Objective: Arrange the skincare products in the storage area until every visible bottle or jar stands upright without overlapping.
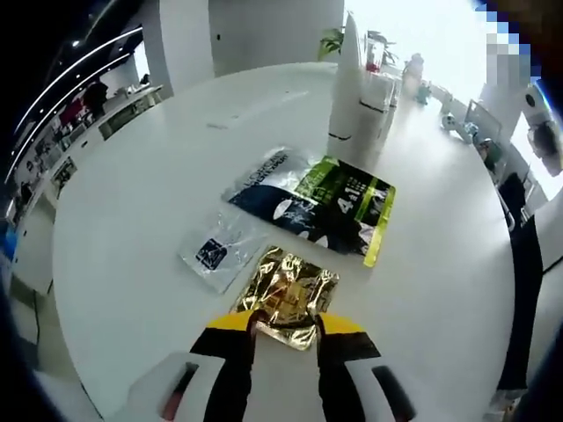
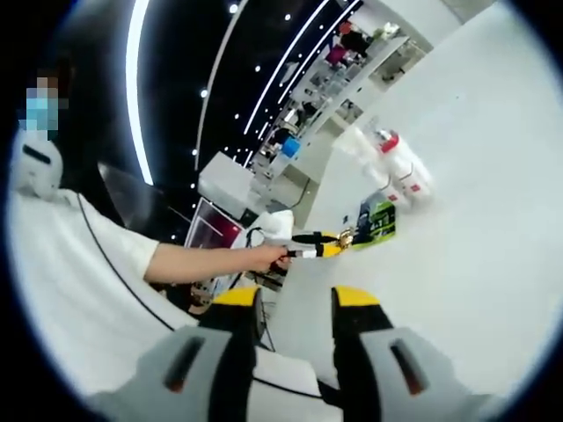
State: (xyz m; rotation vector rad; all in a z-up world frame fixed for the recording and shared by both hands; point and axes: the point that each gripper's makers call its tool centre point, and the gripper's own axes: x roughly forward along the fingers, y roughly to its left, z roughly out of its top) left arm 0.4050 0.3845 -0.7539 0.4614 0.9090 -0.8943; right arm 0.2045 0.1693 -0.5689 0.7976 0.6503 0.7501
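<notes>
A crumpled gold foil sachet [image 1: 286, 294] lies flat on the round white table [image 1: 132, 202]. My left gripper [image 1: 286, 323] is low over the table, and the sachet's near edge sits between its yellow-tipped jaws, which stand apart. Beyond the sachet lie a dark blue and green pouch [image 1: 317, 207] and a small clear bag with a dark label [image 1: 215, 251]. A tall white bottle [image 1: 346, 83] stands upright further back. My right gripper [image 2: 295, 303] is open and empty, held off to the side. In its view a person's hand holds the left gripper [image 2: 315, 243] near white red-capped bottles [image 2: 400, 171].
More white containers [image 1: 380, 97] stand behind the tall bottle, and small items [image 1: 413, 75] line the table's far side. The green pouch [image 2: 378, 224] lies on the table [image 2: 475, 220]. A person's white sleeve [image 2: 79, 255] fills the left of the right gripper view. Shop shelves stand in the background.
</notes>
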